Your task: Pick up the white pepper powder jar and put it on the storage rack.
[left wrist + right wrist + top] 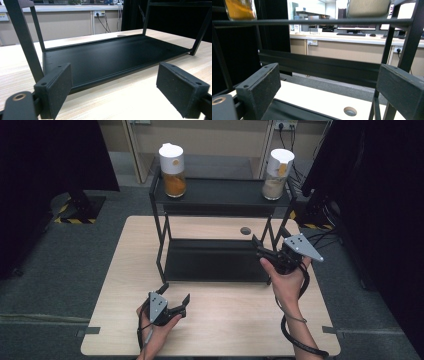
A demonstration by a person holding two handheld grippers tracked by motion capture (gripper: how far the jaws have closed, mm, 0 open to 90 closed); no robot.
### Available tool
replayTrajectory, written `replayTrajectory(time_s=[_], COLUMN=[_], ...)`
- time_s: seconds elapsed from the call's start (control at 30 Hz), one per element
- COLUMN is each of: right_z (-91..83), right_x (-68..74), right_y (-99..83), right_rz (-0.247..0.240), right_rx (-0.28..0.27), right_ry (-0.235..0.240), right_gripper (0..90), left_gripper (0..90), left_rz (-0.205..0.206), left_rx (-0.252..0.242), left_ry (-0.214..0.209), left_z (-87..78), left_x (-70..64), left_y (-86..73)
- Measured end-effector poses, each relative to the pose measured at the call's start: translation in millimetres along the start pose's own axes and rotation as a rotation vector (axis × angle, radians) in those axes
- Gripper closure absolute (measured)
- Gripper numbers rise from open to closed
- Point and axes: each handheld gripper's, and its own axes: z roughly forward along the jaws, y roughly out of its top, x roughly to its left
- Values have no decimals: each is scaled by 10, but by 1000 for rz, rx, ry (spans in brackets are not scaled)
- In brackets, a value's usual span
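The left gripper (pixel 176 296) rests low over the pale wooden table (pixel 125 285), and its two flat black jaws with rough rubber pads stand wide apart with nothing between them. Just ahead of it is the matte black metal rack (pixel 210 195), whose smooth lower shelf (pixel 112 57) has a thin raised edge and lies flat on the table. The right gripper (pixel 261 247) is held higher, at the right front post of the rack, and its jaws are also wide open and empty. Up and ahead to its left, on the top shelf, stands a round clear jar with orange powder (pixel 173 164) and a white cap; nearer, above it to the right, stands a similar jar with beige powder (pixel 277 168). A small round grey hole (pixel 350 111) is in the tabletop just ahead of the right gripper.
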Motion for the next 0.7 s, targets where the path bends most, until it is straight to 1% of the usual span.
replayTrajectory(time_s=[0.7], right_z=[-48], right_x=[40], right_y=[-373], right_rz=[16], right_rx=[79], right_ry=[17], right_gripper=[57], left_gripper=[132], left_rz=[0], left_rx=[0], left_ry=[0], left_z=[0], left_x=[-5], left_y=[0])
